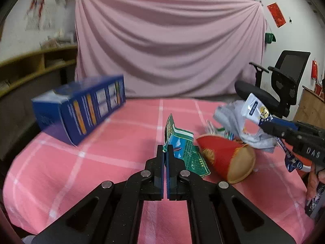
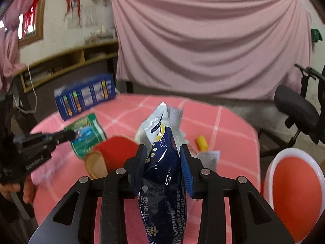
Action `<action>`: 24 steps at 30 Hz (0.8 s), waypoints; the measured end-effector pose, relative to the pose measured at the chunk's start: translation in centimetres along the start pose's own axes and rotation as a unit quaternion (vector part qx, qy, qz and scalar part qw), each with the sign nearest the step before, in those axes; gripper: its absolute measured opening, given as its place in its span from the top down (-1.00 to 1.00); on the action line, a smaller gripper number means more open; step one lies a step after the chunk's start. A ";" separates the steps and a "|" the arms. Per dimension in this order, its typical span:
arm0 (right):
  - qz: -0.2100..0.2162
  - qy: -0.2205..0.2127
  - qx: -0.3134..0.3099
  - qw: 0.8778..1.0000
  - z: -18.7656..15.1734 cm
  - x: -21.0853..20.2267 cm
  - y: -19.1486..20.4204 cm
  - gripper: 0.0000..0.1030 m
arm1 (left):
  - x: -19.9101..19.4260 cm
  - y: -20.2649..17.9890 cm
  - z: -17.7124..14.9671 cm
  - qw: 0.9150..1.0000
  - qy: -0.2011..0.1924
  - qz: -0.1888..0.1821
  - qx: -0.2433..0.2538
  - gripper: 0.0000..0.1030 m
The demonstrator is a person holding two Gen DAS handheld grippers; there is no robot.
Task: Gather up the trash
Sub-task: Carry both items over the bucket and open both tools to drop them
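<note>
- The left gripper (image 1: 165, 149) has its fingers pressed together, pinching the near edge of a green and blue wrapper (image 1: 183, 145) that lies on the pink checked tablecloth (image 1: 85, 162).
- The right gripper (image 2: 162, 152) clamps a dark blue snack bag (image 2: 162, 162) between its blue pads; the bag's white top stands up at 12 o'clock from the fingers.
- In the left wrist view, a red paper cup (image 1: 225, 158) lies on its side just at 3 o'clock of the green wrapper, its open mouth turned toward the camera.
- Crumpled grey and white wrappers (image 1: 233, 120) sit behind the cup, at about 1 o'clock.
- A blue carton (image 1: 81, 109) rests at 10 o'clock, well apart from the rest.
- In the right wrist view, a small yellow piece (image 2: 202, 142) lies at 1 o'clock of the bag, and a red and white bin (image 2: 294, 187) stands at 3 o'clock beside the table.
</note>
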State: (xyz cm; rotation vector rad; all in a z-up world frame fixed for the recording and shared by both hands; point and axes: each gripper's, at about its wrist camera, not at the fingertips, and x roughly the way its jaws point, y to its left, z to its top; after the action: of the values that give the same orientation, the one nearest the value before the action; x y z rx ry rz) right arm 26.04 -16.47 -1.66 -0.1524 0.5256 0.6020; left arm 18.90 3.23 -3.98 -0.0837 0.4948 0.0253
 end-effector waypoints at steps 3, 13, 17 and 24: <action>0.002 -0.050 0.015 0.999 -0.1 -1.9 -0.6 0.39 | -2.0 -1.4 0.3 0.998 -0.054 0.029 0.016 1.00; -0.028 -0.166 0.045 0.985 -0.9 -7.1 -2.9 0.39 | -6.2 -8.3 4.1 0.983 -0.176 0.010 0.052 1.00; -0.067 -0.208 0.058 0.974 -0.9 -9.5 -4.8 0.39 | -6.4 -11.7 5.9 0.978 -0.195 -0.032 0.071 1.00; -0.153 -0.239 0.123 0.951 -1.7 -12.5 -10.9 0.39 | -3.7 -19.9 8.5 0.972 -0.178 -0.126 0.093 1.00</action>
State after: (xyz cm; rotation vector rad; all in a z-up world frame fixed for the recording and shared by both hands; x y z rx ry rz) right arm 22.84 -32.13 3.16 0.1469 0.0973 0.2484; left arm 20.53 -15.83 6.73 0.0425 0.1235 -0.2505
